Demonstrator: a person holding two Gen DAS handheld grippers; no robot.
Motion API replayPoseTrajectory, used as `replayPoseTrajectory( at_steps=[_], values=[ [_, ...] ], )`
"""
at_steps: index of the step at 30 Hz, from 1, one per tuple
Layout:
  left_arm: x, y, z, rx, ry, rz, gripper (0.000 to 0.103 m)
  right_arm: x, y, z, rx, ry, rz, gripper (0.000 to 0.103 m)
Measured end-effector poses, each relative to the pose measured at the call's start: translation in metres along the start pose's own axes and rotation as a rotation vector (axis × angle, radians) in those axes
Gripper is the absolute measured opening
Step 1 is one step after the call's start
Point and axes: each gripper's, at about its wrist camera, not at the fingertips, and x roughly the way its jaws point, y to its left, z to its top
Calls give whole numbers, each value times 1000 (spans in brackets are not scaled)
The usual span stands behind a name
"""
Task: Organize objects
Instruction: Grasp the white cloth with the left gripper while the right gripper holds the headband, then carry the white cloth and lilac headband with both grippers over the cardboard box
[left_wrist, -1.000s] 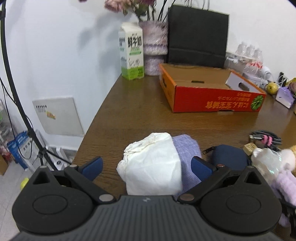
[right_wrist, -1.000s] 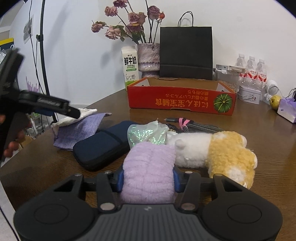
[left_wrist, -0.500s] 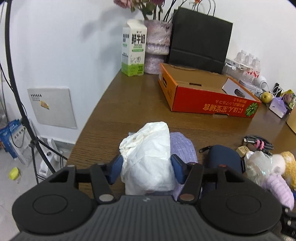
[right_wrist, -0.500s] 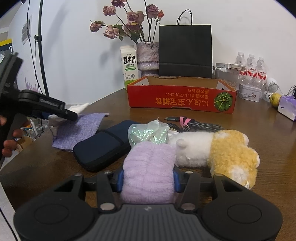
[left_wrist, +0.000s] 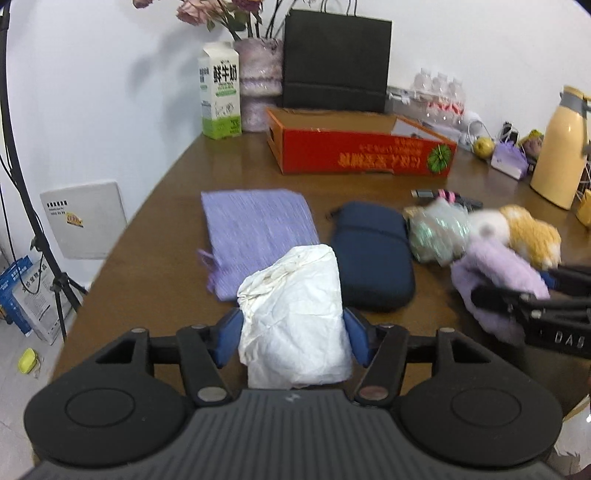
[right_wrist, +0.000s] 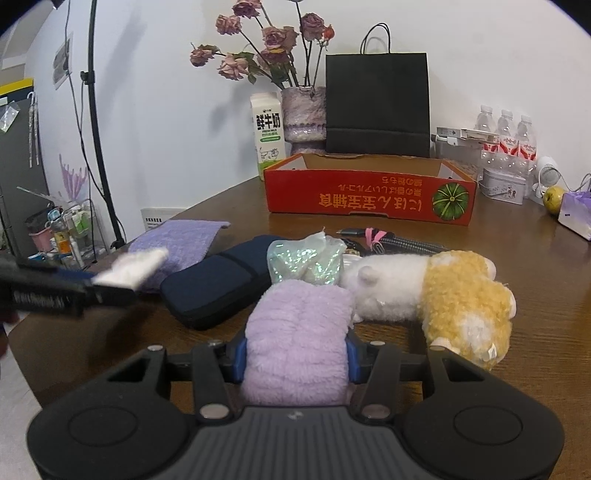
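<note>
- Left gripper (left_wrist: 293, 341): clamped on a crumpled white cloth (left_wrist: 295, 314), pads pressed against both its sides; the jaws have just been closing in on it and easing slightly. The cloth is held above the near edge of the tabletop (left_wrist: 166, 229).
- Right gripper (right_wrist: 293, 356): clenched on a fluffy lilac cloth (right_wrist: 297, 332), gripped on both sides, low over the tabletop.
- Purple cloth (left_wrist: 255, 229): lies flat on the tabletop, just beyond the white cloth.
- Navy pouch (left_wrist: 373, 254): flat, just beside the purple cloth on its right.
- Iridescent bag (right_wrist: 306, 260): crumpled, between the pouch and the plush toy (right_wrist: 439, 291), touching the lilac cloth's far end.
- Plush toy: white and yellow, lying on its side, right of the lilac cloth.
- Cables (right_wrist: 384, 238): dark with a pink tie, behind the toy.
- Red box (right_wrist: 369, 195): open-topped cardboard, farther back, well apart from the cloths.
- Milk carton (right_wrist: 269, 133), vase (right_wrist: 303, 114) and black bag (right_wrist: 376, 105): upright along the wall behind the box.
</note>
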Motion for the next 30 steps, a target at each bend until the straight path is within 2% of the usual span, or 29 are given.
replayPoseTrajectory(
  at_steps=[4, 7, 8, 10, 12, 13, 15, 17, 19, 21, 23, 26, 28, 29, 30],
  values=[
    [4, -8, -9, -10, 6, 39, 74, -3, 2, -4, -18, 0, 5, 48],
    [2, -11, -12, -11, -8, 69, 91, -4, 1, -5, -25, 3, 4, 53],
    [1, -12, -12, -10, -18, 84, 97, -5, 1, -5, -25, 4, 3, 58],
    [0, -13, -10, -5, -39, 118, 99, -6, 1, -6, -23, 0, -3, 67],
    [3, -14, -8, -8, -36, 135, 101, -6, -1, -6, -18, -1, -17, 80],
    [5, -14, -7, -12, -32, 135, 103, -6, -1, -6, -16, -1, -27, 82],
    [10, -15, -6, -21, -18, 141, 103, -4, -2, -6, -20, 7, -42, 87],
    [15, -16, -7, -36, 0, 135, 103, 1, -2, -5, -21, 27, -54, 87],
    [16, -18, -10, -44, 16, 119, 97, 5, 0, -6, -28, 50, -52, 85],
    [15, -21, -13, -45, 16, 117, 91, 8, 4, -7, -48, 64, -49, 79],
    [10, -22, -14, -52, 8, 117, 80, 9, 7, -10, -60, 75, -44, 76],
    [5, -21, -18, -68, -2, 106, 74, 8, 6, -10, -60, 70, -54, 73],
    [2, -22, -19, -59, -7, 106, 72, 6, 6, -10, -62, 67, -52, 66],
    [0, -24, -19, -55, -8, 107, 71, 5, 7, -10, -67, 64, -46, 57],
    [-2, -25, -19, -55, -9, 104, 70, 5, 7, -10, -71, 61, -42, 53]
  ],
)
